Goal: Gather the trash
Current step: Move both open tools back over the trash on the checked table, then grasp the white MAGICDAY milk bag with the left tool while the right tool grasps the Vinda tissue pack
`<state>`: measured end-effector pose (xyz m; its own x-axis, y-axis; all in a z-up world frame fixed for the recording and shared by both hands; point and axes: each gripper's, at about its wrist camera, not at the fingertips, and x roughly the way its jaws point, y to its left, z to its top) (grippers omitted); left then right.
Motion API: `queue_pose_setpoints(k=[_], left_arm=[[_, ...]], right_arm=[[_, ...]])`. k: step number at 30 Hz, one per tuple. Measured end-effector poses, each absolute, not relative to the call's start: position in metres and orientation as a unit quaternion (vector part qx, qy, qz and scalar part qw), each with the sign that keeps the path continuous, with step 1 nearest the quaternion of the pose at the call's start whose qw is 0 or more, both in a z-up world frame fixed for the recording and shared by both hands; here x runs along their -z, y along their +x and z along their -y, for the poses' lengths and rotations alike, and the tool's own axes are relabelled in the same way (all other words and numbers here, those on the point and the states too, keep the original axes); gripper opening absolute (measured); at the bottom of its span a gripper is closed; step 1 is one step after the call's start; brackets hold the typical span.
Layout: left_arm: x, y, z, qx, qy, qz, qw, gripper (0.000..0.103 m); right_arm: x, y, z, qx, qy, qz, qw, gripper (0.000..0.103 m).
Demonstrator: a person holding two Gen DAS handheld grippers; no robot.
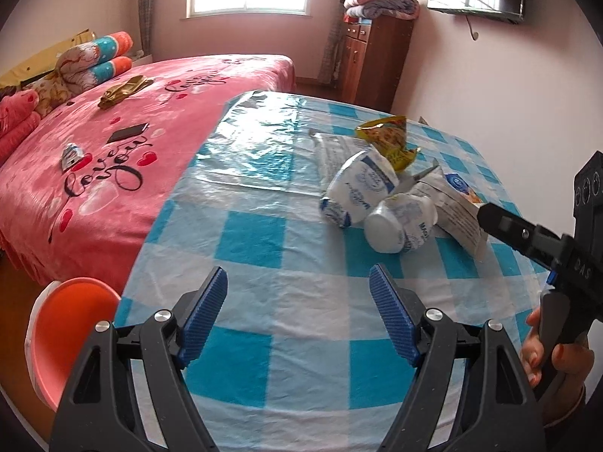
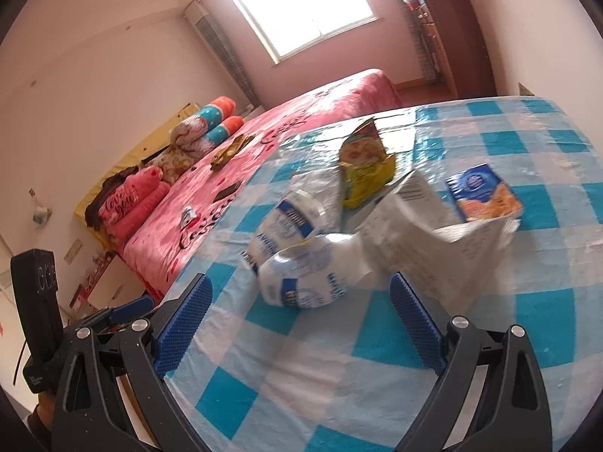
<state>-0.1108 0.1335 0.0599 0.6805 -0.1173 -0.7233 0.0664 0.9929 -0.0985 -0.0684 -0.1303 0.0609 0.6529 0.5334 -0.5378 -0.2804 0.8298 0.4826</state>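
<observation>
A heap of trash lies on the blue-and-white checked tablecloth. It has two white yoghurt cups, one nearer and one farther, a yellow snack wrapper, a white crumpled wrapper and a clear plastic bag. My left gripper is open and empty, near of the heap. My right gripper is open, just in front of the nearer cup; in the left wrist view its finger reaches over the white wrapper.
A pink bed stands left of the table, with a phone and a small packet on it. An orange chair is at the table's near left corner. A wooden cabinet stands by the far wall.
</observation>
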Motion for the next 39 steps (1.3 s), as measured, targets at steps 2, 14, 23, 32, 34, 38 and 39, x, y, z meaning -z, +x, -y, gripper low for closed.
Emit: queue_pose_setpoints(k=[2,14,23,32,34,38,39], left_arm=[[-0.06,-0.109,-0.126,0.057,-0.027,-0.397,0.916,0.078],[-0.065,-0.079,-0.088,0.095,0.007,-0.39,0.916,0.078],[-0.07,-0.04,-0.061,0.099,0.079,-0.377,0.917,0.078],[-0.05,0.005,-0.053,0.095,0.084,-0.408,0.904,0.078],[-0.046,0.01,-0.052,0.094,0.083,-0.411,0.903,0.078],[-0.038,0.017,-0.052,0.094,0.084,-0.422,0.898,0.078],[-0.037,0.018,-0.051,0.095,0.085,-0.424,0.897,0.078]], right_arm=[[-0.061,-0.066,0.14,-0.217,0.183,-0.345,0.895,0.094],[-0.051,-0.041,0.203,-0.151,0.223,-0.337,0.902,0.094],[-0.035,0.005,0.252,-0.09,0.243,-0.367,0.894,0.094],[-0.016,0.033,0.252,-0.071,0.204,-0.417,0.883,0.094],[-0.017,0.033,0.246,-0.075,0.193,-0.418,0.885,0.085],[-0.017,0.038,0.232,-0.079,0.17,-0.427,0.884,0.081],[-0.018,0.038,0.229,-0.078,0.162,-0.427,0.886,0.081]])
